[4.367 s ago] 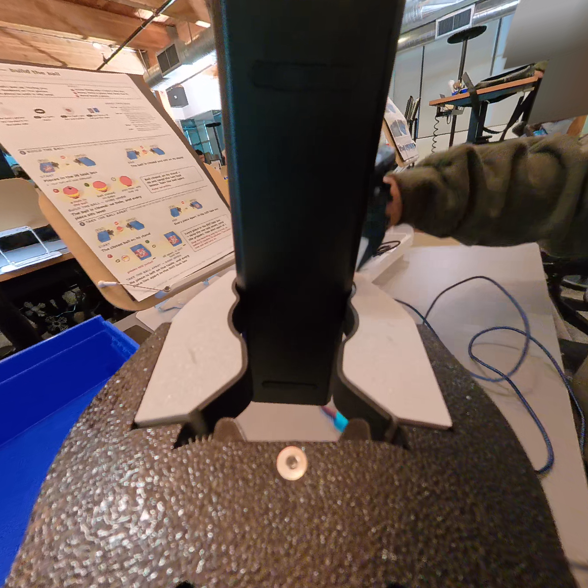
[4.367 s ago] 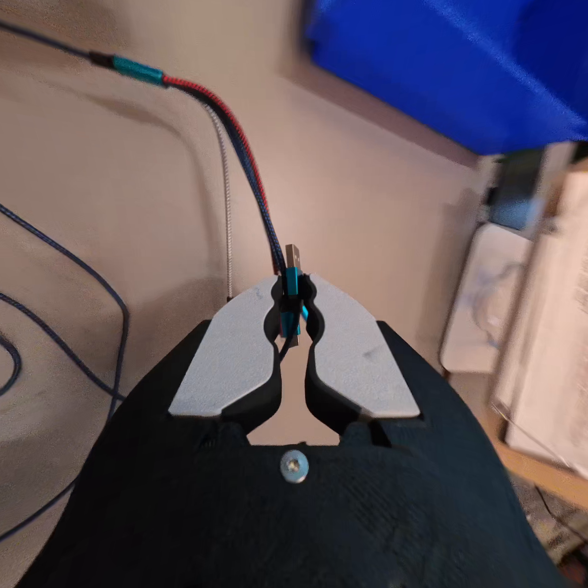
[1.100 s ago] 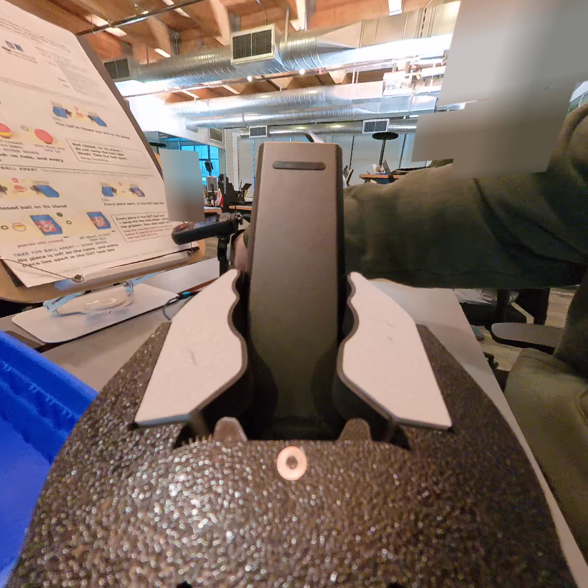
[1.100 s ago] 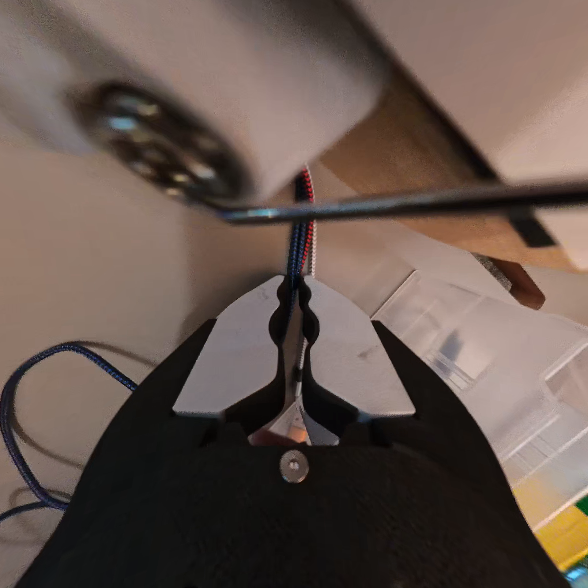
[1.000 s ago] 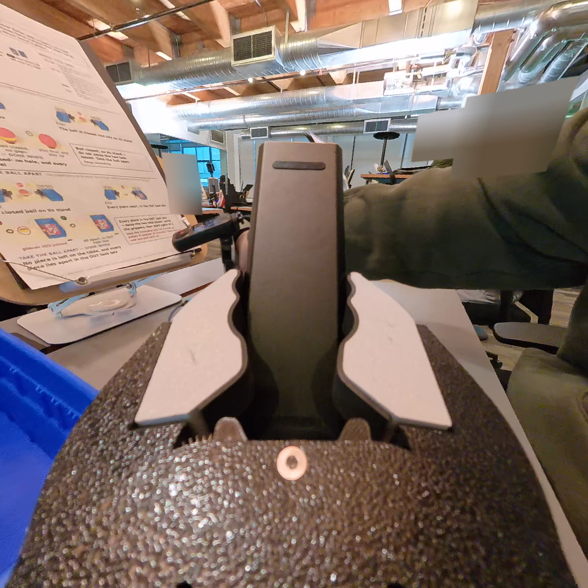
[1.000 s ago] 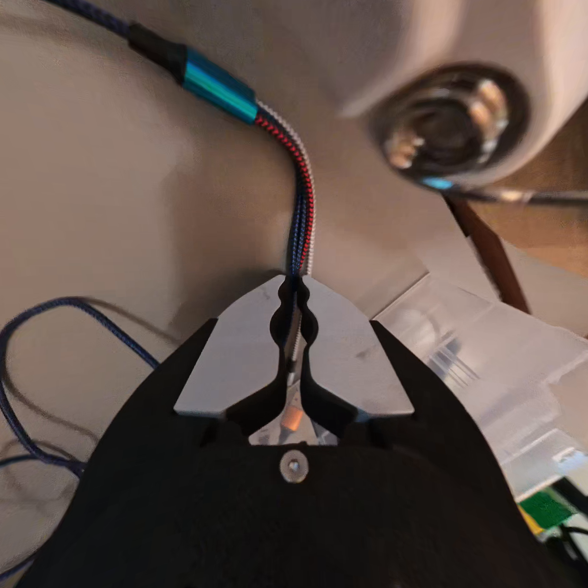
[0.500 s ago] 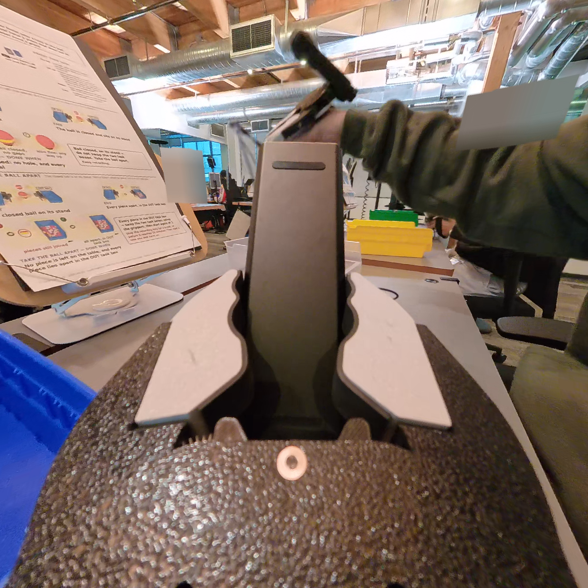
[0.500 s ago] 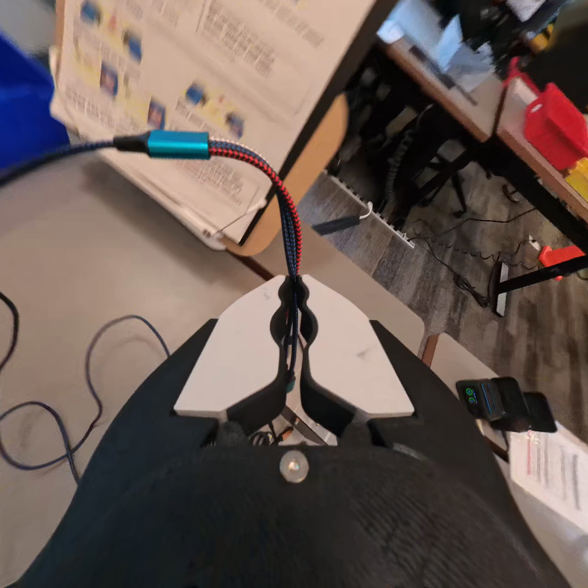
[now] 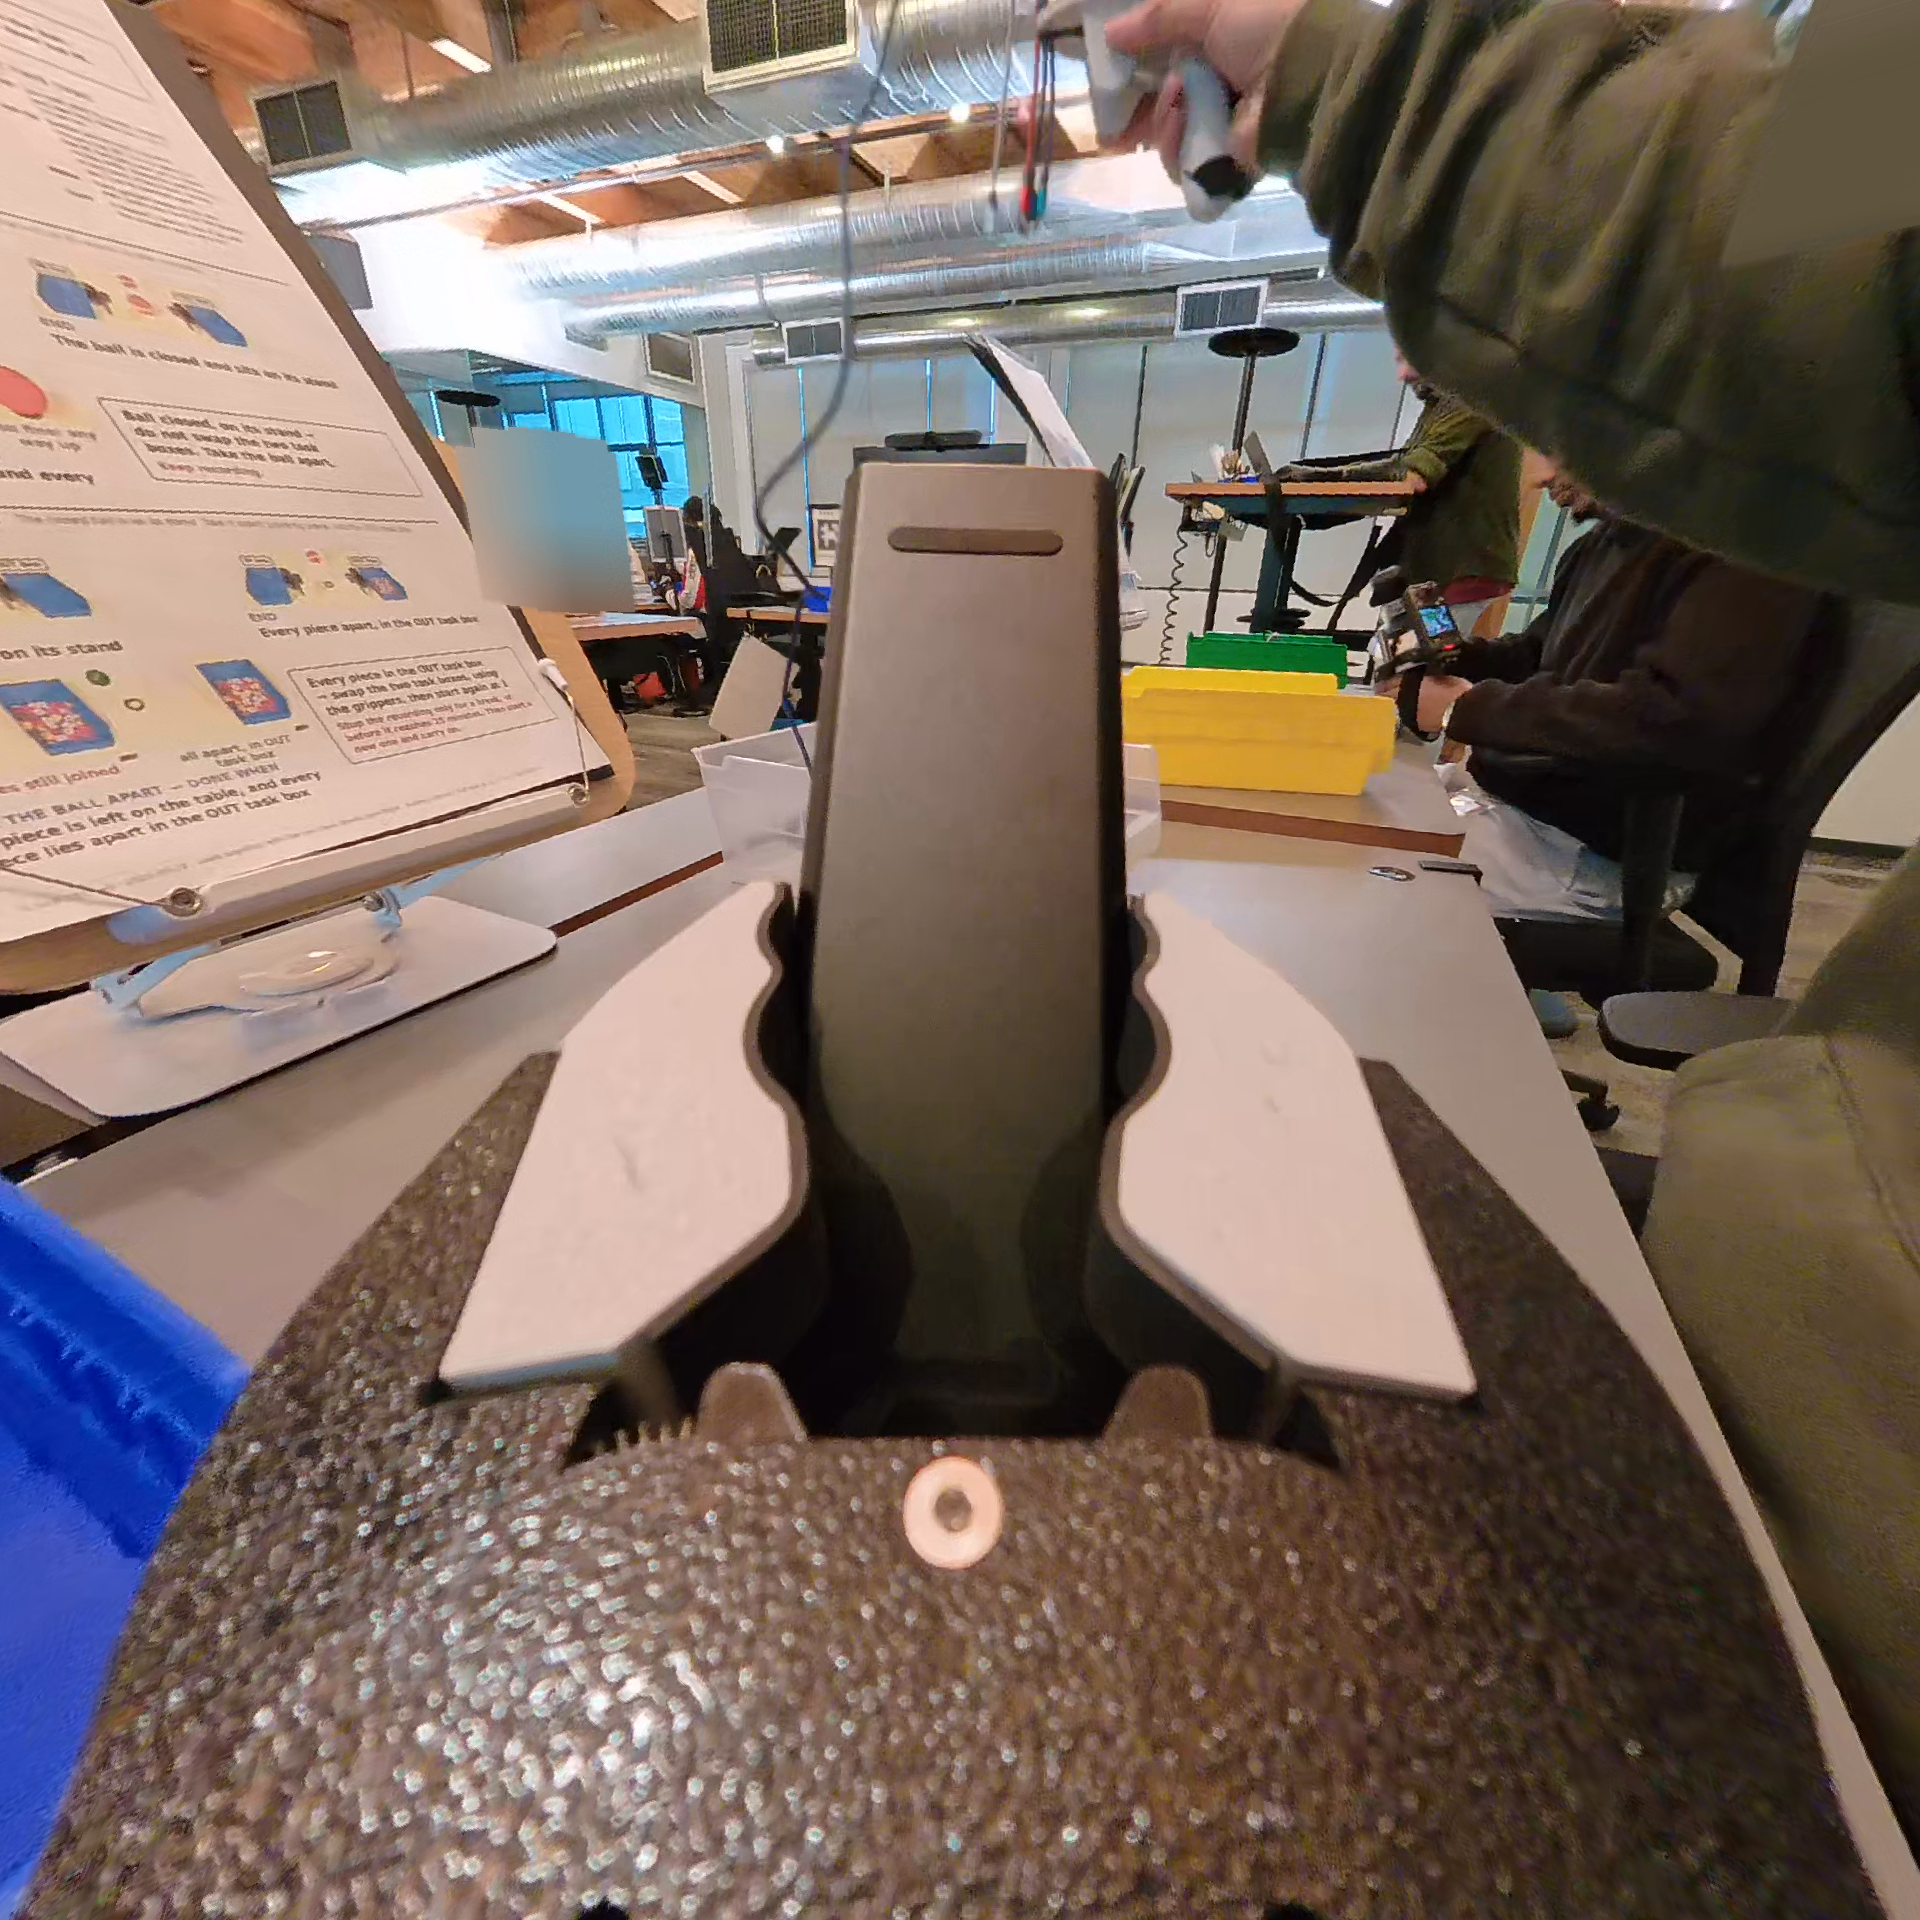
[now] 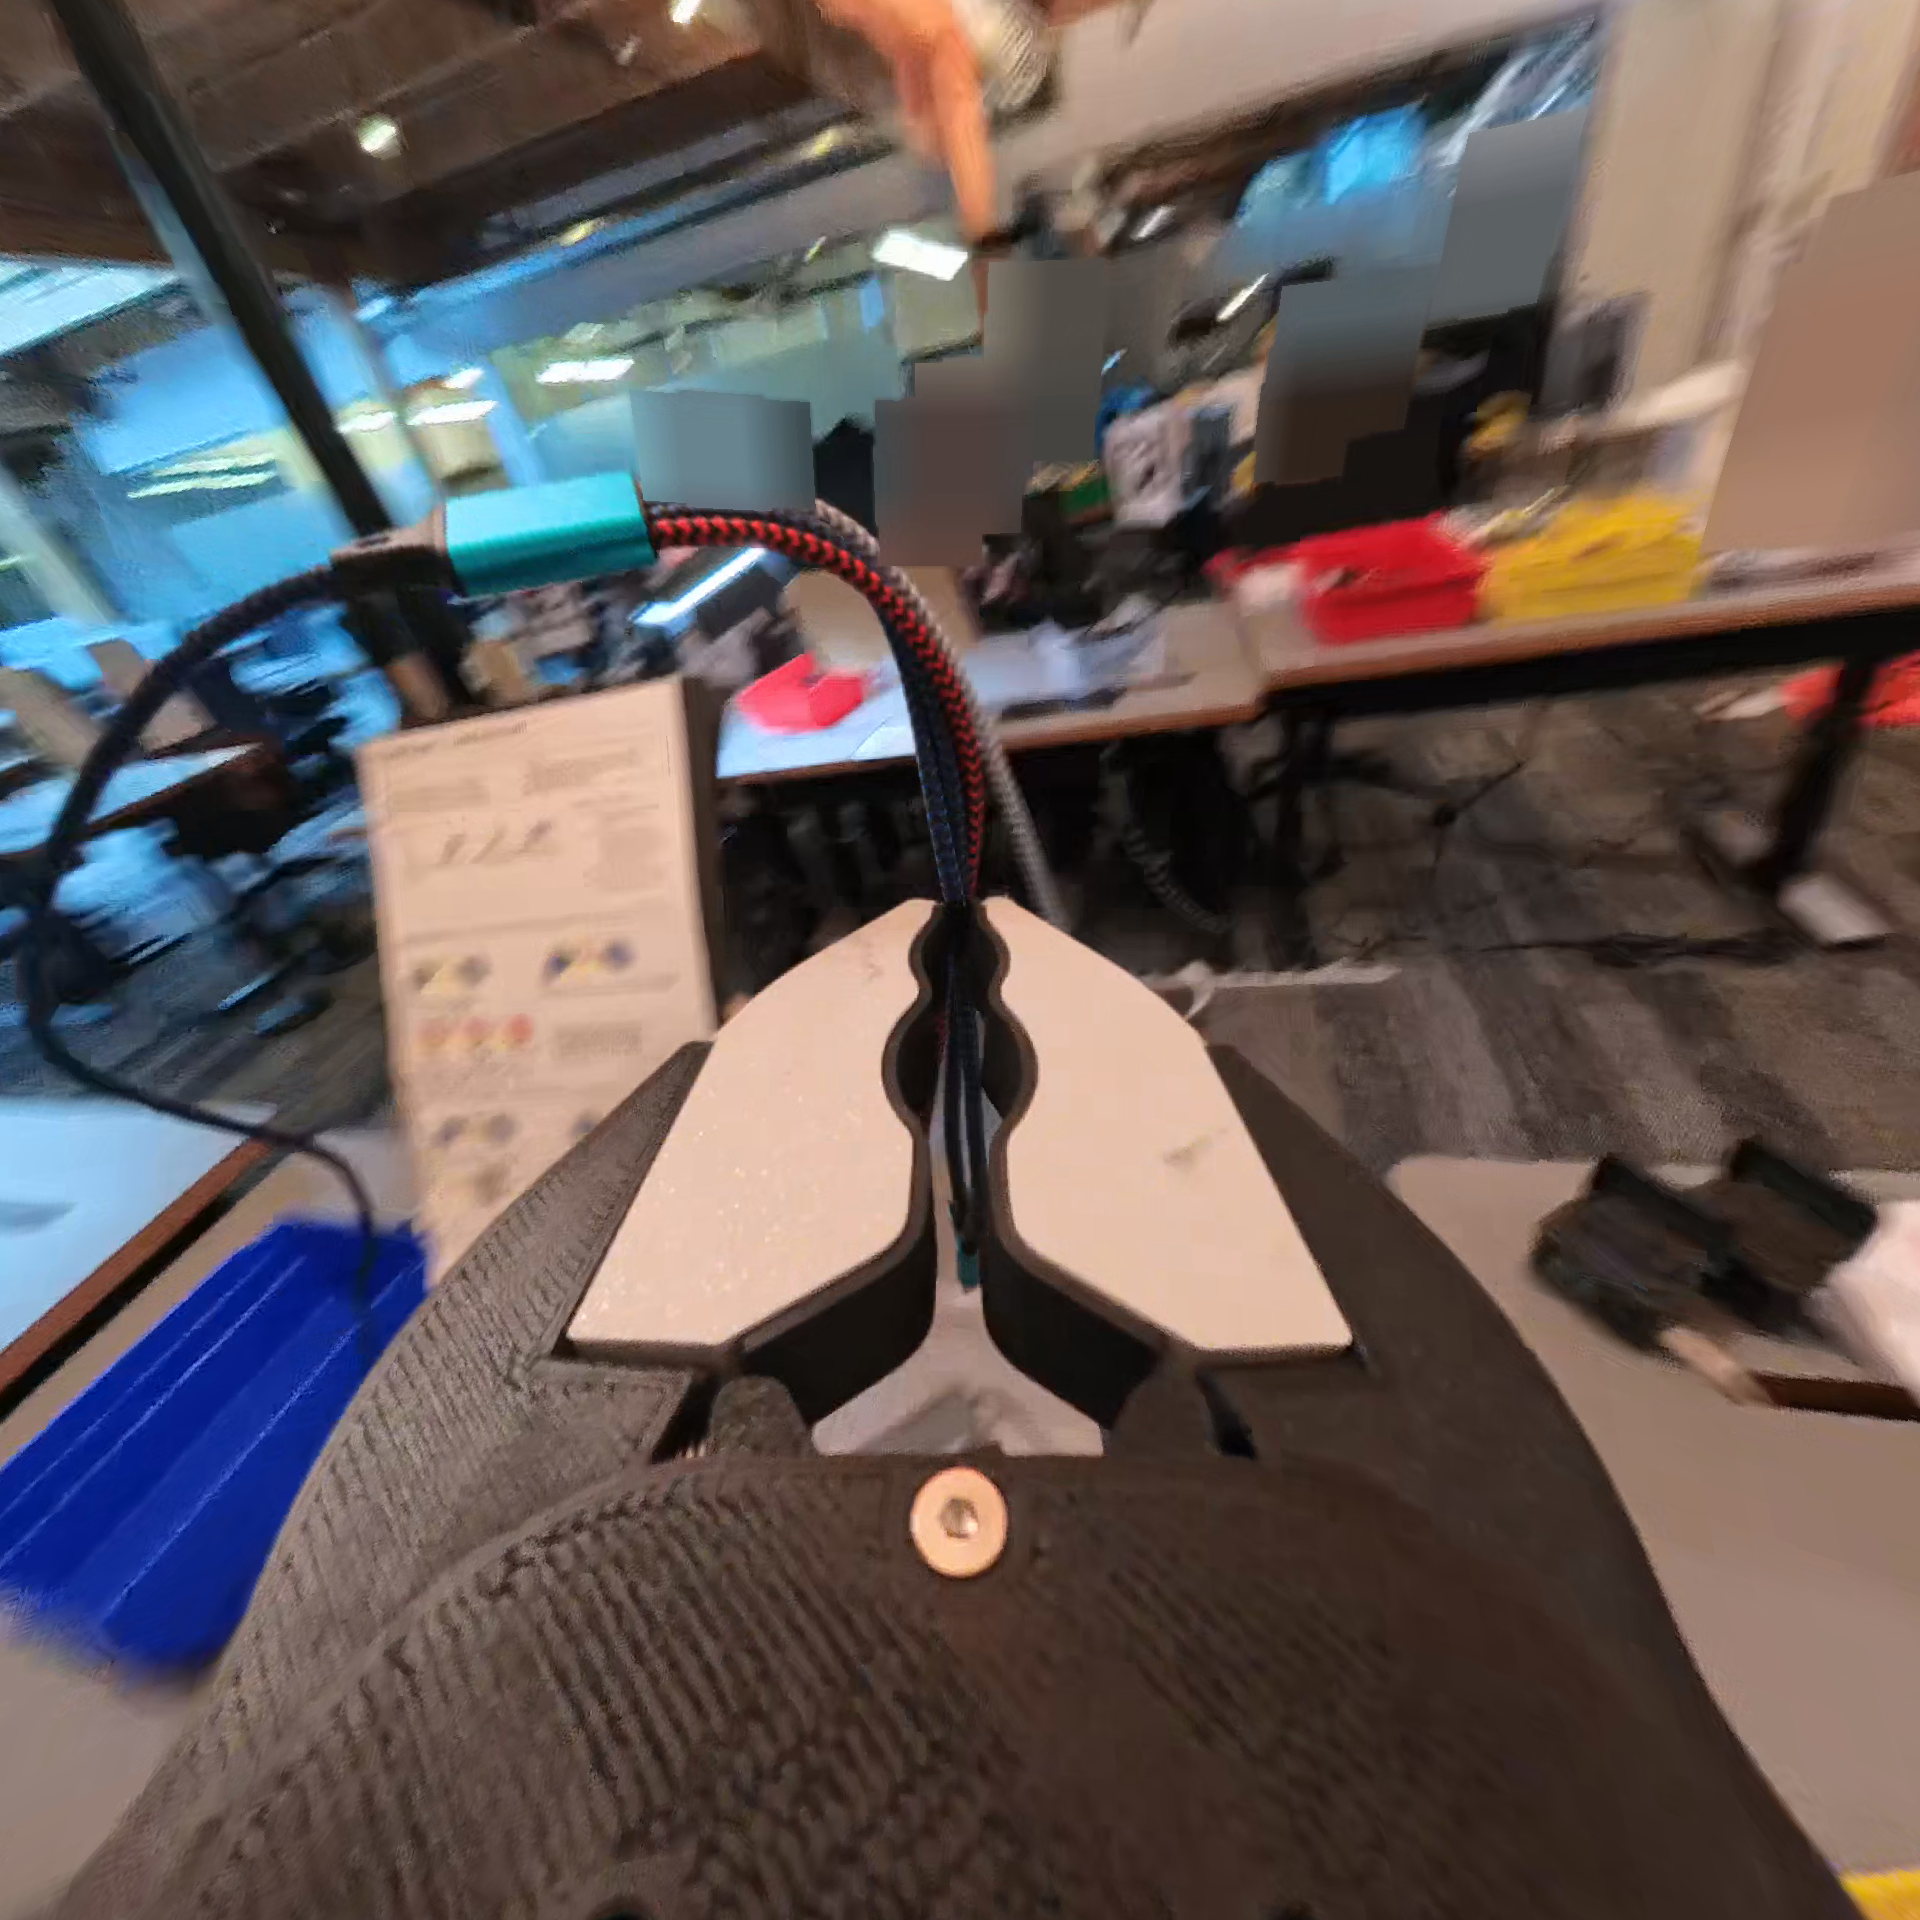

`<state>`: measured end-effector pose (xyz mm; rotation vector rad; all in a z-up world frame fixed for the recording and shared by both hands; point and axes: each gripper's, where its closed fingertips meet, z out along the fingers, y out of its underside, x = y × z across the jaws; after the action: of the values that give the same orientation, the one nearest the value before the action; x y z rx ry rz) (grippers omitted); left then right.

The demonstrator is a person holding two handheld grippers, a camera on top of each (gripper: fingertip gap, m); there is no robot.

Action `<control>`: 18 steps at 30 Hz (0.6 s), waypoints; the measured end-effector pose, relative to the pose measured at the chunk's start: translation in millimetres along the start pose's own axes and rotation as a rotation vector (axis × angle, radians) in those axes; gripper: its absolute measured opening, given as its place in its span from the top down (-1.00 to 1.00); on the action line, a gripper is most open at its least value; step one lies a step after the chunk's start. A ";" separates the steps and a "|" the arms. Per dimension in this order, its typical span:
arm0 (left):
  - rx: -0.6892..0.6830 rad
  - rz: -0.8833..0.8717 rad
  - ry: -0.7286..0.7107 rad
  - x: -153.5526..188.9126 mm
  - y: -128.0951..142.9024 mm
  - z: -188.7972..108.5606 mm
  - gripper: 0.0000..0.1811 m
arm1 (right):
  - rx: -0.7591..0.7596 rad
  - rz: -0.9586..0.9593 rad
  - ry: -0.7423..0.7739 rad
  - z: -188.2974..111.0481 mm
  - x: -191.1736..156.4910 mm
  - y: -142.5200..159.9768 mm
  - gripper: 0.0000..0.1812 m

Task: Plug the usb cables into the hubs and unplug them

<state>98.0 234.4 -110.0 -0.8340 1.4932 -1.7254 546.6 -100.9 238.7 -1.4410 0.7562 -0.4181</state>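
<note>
My left gripper [image 9: 961, 904] is shut on a black hub [image 9: 966, 831], a tall flat slab that stands upright between the fingers above the grey table [image 9: 1351, 966]. My right gripper [image 10: 961, 912] is shut on a bundle of braided red, blue and silver usb cables [image 10: 940, 727]. The bundle bends left to a teal splitter sleeve [image 10: 540, 532], from which a dark cable [image 10: 94, 790] hangs down. In the left wrist view the right gripper [image 9: 1143, 83] is held high at the top, in a hand with an olive sleeve [image 9: 1558, 260], and cable ends [image 9: 1029, 156] dangle below it.
An instruction sheet on a stand [image 9: 208, 520] is at the left. A blue bin [image 9: 83, 1403] is at the near left and also shows in the right wrist view [image 10: 187, 1403]. A clear tray [image 9: 743, 790] and a yellow bin [image 9: 1247, 727] lie beyond. A seated person [image 9: 1610, 707] is at the right. One gripper's finger ends stand about 65 centimeters off the other's.
My right gripper has risen from table level to high above it, carrying the cable bundle up. My left gripper still holds the hub in nearly the same place.
</note>
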 end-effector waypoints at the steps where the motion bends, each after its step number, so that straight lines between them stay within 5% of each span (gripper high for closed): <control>1: 0.001 -0.005 -0.001 -0.4 0.5 0.5 0.36 | -0.080 0.026 -0.090 -1.5 -10.0 20.2 0.97; 5: -0.011 -0.009 -0.003 -1.7 4.1 1.1 0.36 | -0.377 -0.121 -0.125 -1.4 -17.7 135.4 0.97; 12: -0.033 -0.012 0.005 1.3 9.8 5.2 0.36 | -0.653 0.107 -0.172 12.4 -18.7 333.0 0.97; 18: -0.025 0.000 0.019 4.9 6.2 6.0 0.36 | -0.902 -0.211 0.023 0.6 16.6 438.5 0.95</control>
<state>100.9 226.6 -115.2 -0.8324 1.5299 -1.7220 479.5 -61.1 -193.1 -2.3763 0.8586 -0.2525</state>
